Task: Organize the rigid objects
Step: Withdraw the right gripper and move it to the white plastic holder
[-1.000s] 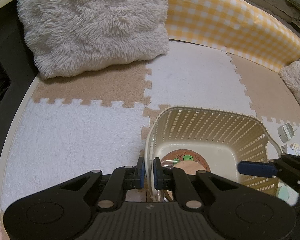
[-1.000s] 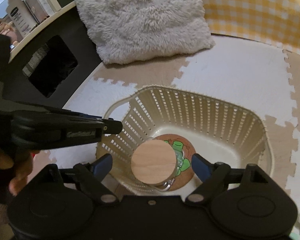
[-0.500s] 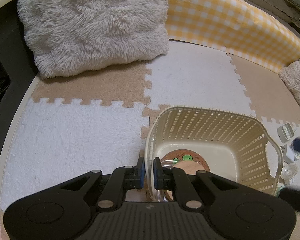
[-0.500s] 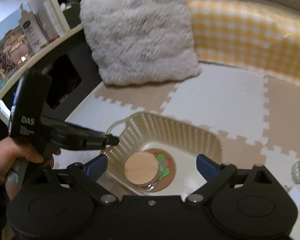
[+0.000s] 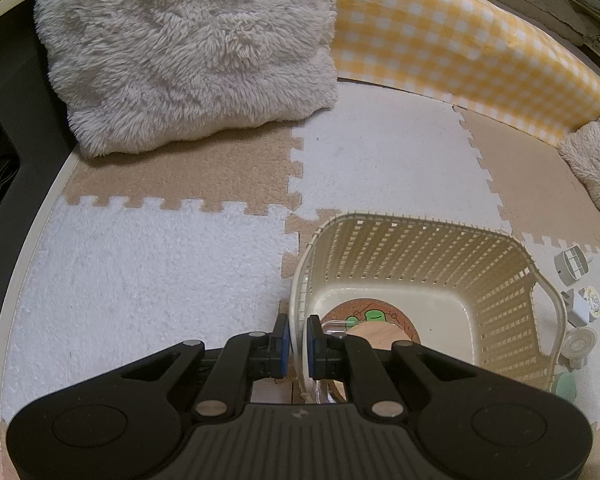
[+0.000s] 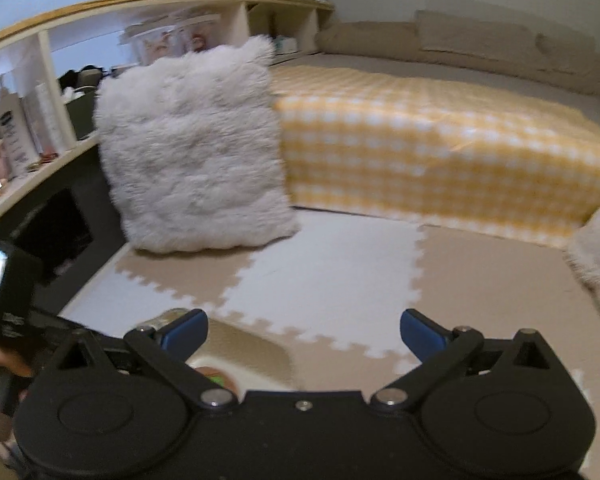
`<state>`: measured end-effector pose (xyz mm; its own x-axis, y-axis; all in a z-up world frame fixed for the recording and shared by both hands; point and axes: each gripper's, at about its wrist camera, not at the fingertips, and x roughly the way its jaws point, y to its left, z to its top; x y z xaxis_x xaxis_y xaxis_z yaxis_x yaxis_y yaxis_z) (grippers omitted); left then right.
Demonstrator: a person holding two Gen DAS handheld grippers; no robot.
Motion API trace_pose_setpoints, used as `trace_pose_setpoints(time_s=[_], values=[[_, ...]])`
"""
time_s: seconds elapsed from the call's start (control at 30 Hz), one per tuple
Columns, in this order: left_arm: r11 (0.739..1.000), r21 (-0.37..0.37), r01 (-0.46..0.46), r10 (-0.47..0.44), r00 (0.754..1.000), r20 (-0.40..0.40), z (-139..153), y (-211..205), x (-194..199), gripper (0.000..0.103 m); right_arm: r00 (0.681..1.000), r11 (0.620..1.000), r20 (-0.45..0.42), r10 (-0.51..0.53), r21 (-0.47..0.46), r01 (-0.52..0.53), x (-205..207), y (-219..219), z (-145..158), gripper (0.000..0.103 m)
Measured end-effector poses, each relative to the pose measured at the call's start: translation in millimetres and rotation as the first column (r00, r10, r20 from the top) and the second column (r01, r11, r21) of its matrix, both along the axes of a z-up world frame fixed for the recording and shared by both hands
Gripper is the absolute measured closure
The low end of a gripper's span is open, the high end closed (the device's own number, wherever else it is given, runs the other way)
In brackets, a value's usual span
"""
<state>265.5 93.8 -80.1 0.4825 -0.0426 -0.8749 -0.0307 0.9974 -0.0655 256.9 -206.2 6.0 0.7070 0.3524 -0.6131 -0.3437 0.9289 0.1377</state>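
We read this as the gap between two placements: one thing is already in the basket (image 5: 416, 264) and the next has yet to be fetched. Our left gripper (image 5: 298, 338) is clamped on the basket's near rim, one pad outside the wall and one inside, steadying it on the foam mat (image 5: 148, 264). Our right gripper (image 6: 304, 330) is empty, its jaws opening wide with nothing between them, and it looks out over the mat toward the fluffy cushion (image 6: 192, 148) and the yellow checked bed edge (image 6: 440, 152); the basket lies low and to the left of its blue pads, partly hidden behind its body. Inside the basket, just ahead of the left gripper's inner pad, a jar with a round wooden lid (image 5: 374, 334) sits on a cork coaster (image 5: 374, 312) printed with a green figure; the rest of the basket floor is bare. Beyond the basket's far right wall, a few small things wait on the mat: a grey ring-shaped piece (image 5: 572, 266), a small white plug-like piece (image 5: 580, 306) and a clear round cap (image 5: 580, 346). The next move, we judge, calls for swinging the right gripper over to one of these, closing on it, and carrying it to the basket's free floor while the left keeps its hold.
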Motion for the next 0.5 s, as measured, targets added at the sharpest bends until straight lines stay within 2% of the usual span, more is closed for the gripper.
trace_pose_setpoints(time_s=[0.17, 0.33, 0.5], values=[[1.0, 0.0, 0.0, 0.0, 1.0, 0.0, 0, 0, 0, 0.095, 0.994, 0.994, -0.014, -0.107, 0.021, 0.108, 8, -37, -18, 0.0], [1.0, 0.001, 0.0, 0.0, 1.0, 0.0, 0, 0, 0, 0.095, 0.971, 0.971, -0.014, -0.24, -0.024, 0.239, 21, -69, -37, 0.0], [1.0, 0.001, 0.001, -0.001, 1.0, 0.0, 0, 0, 0, 0.095, 0.945, 0.944, -0.038, -0.325, -0.071, 0.322, 35, -103, -63, 0.0]])
